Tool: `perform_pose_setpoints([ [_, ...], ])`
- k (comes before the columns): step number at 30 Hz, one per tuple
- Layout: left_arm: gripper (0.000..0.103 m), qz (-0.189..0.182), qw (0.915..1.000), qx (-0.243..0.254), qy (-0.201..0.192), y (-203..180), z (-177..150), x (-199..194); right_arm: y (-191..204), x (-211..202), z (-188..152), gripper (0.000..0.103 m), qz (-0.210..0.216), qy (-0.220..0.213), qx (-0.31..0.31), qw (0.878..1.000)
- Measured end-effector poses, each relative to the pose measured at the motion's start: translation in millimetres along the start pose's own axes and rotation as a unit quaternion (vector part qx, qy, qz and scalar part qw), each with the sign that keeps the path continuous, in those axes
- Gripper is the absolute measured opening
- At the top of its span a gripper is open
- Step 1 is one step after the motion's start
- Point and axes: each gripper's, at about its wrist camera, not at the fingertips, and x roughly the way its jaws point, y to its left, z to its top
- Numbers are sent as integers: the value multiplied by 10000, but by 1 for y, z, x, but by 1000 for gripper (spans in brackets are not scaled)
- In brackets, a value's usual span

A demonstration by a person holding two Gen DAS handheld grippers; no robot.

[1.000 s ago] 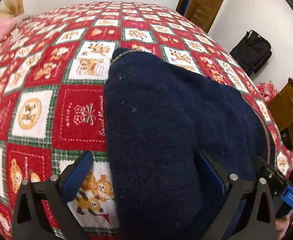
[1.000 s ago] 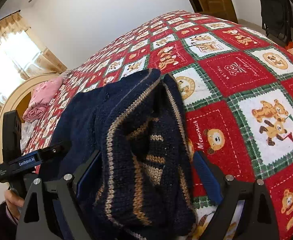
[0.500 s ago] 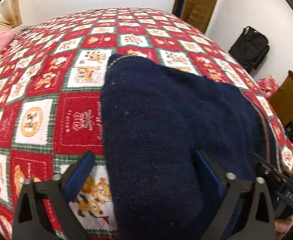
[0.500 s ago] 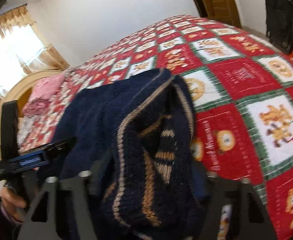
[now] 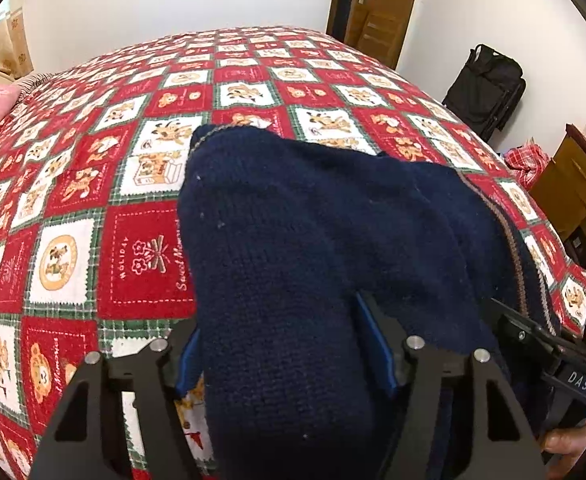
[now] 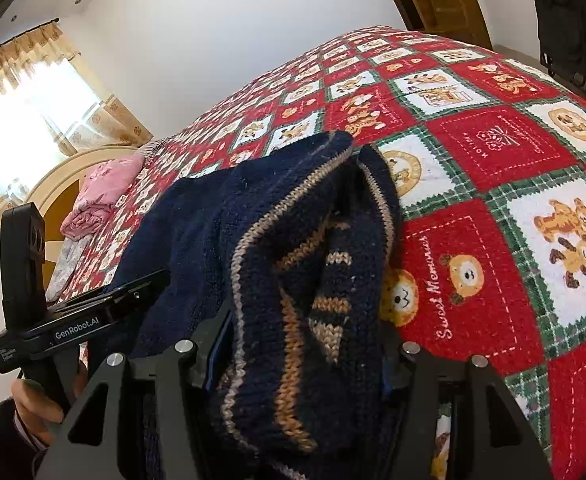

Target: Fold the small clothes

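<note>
Both grippers have a hold of the same dark blue knitted sweater [image 5: 293, 220], which lies bunched on the red and white patchwork bedspread [image 5: 141, 252] with its near edge lifted off the bed. The left gripper [image 5: 281, 356] has its jaws drawn in onto a thick roll of plain navy knit, the blue pads pressed against either side of it; from there the garment runs away toward twelve o'clock, its far corner resting on the quilt. The right gripper [image 6: 301, 344] is likewise closed on the striped, tan-edged end of the sweater [image 6: 305, 280], the wool filling the whole gap between the fingers. From the left view the right tool shows at about four o'clock, close alongside; from the right view the left tool sits at about eight o'clock. A pink bundle [image 6: 101, 196] lies near the headboard, well apart from the work. My worry is that each jaw seems to hold a wad of several layers rather than one clean edge, so carrying the fold over could drag hidden layers along and leave a lumpy, crooked fold. The loose knit might also slip from one side if the hands move unevenly, and the fold would skew.
</note>
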Motion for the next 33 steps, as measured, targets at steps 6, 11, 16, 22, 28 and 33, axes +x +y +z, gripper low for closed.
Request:
perform_pose_setpoints([
  [6, 60, 38, 9998, 145, -153, -5, -3, -2, 19, -2, -4, 52, -422, -126, -585, 9973],
  [11, 49, 92, 9993, 249, -251, -9, -5, -6, 39, -5, -10, 46, -884, -378, -1055, 9898],
  [16, 36, -40, 9997, 34, -249, -5, -3, -19, 56, -7, -15, 40, -1276, -524, -1408, 9804],
  [22, 32, -137, 9985, 225, -478, -14, -7, -50, 70, -31, -15, 35, -1102, -613, -1089, 9860],
  [28, 31, -206, 9981, 260, -514, -16, -16, -71, 93, -59, -21, 34, -729, -654, -856, 9915],
  [33, 30, -230, 9984, 252, -443, -15, -26, -71, 89, -60, -39, 34, -795, -518, -641, 9934],
])
